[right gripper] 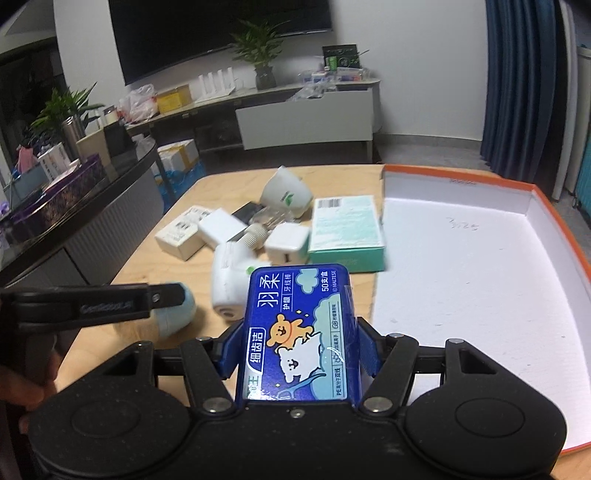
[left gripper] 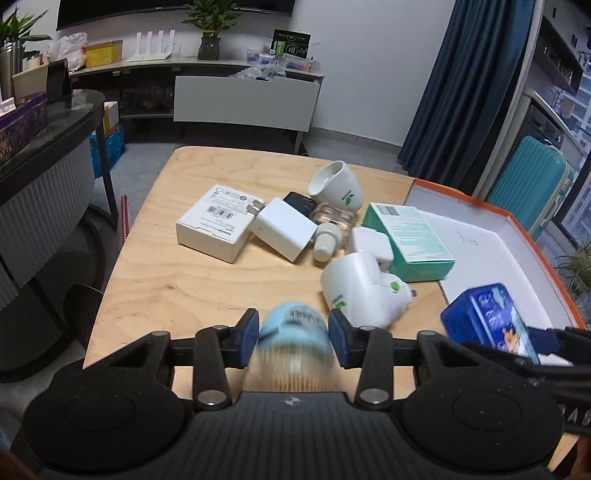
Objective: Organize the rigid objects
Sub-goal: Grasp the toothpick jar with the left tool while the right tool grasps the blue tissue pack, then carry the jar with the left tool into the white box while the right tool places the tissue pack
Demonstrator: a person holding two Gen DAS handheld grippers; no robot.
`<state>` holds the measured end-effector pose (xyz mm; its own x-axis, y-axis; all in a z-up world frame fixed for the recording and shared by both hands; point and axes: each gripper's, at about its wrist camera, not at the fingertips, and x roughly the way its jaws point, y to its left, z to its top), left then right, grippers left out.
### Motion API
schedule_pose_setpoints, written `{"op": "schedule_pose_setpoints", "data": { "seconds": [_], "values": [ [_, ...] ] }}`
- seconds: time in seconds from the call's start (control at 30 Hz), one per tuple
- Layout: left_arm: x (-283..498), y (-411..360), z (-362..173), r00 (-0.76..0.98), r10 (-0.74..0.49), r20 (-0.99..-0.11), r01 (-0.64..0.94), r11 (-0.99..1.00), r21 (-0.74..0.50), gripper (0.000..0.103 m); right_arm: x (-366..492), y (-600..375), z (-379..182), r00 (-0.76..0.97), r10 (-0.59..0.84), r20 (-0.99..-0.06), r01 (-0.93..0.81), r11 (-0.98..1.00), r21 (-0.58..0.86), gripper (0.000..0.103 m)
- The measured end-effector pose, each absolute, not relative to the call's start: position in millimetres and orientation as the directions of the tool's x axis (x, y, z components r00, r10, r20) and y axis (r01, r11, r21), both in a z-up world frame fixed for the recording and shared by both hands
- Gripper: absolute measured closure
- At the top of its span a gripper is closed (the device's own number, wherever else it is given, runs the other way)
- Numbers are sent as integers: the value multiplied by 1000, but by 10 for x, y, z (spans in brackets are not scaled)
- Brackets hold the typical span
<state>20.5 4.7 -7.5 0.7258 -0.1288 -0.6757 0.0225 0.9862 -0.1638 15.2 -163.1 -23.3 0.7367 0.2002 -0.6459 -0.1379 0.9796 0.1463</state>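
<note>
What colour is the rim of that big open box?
Orange outside, white inside: the box rim shows best in the right wrist view.

My room's kinda cluttered tbh. White wall [left gripper: 369,74] straight ahead at 12 o'clock, with a dark TV [right gripper: 221,33] mounted on it. Under that there's a long low console [left gripper: 243,96] with a white front panel, a potted plant [left gripper: 210,33] on top, a white router [left gripper: 151,46] and a yellow box [left gripper: 103,51] off toward 11. Grey floor [left gripper: 147,155] below. Dark blue curtain [left gripper: 461,92] hangs at 1 o'clock, and a teal suitcase [left gripper: 532,181] stands at 2, next to shelving I can't make out well. At 9 o'clock sits a dark round-edged counter [left gripper: 55,125] piled with stuff. Light's dim and flat.
</note>
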Motion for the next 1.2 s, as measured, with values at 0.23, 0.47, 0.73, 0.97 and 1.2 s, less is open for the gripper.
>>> {"op": "schedule_pose_setpoints", "data": {
  "seconds": [0.23, 0.47, 0.73, 0.97, 1.2],
  "values": [
    [167, 4, -149, 712, -126, -691, 28, 988, -152, 53, 84, -1762, -213, 741, 203, -641, -124, 978, 167, 29],
    [210, -77, -327, 694, -87, -715, 17, 994, -104, 48, 73, -1798, -198, 741, 204, -639, -119, 978, 174, 29],
    [139, -71, -232, 701, -128, -701, 2, 984, -178, 57, 45, -1850, -136, 753, 205, -625, -114, 977, 183, 29],
    [10, -287, 57, 737, -185, -651, 44, 973, -227, 56, 9, -2015, -48, 775, 187, -604, -88, 978, 190, 29],
    [109, -626, 238, 746, -253, -616, 107, 958, -265, 56, -5, -2292, 66, 799, 141, -584, -38, 982, 185, 29]
  ]
}}
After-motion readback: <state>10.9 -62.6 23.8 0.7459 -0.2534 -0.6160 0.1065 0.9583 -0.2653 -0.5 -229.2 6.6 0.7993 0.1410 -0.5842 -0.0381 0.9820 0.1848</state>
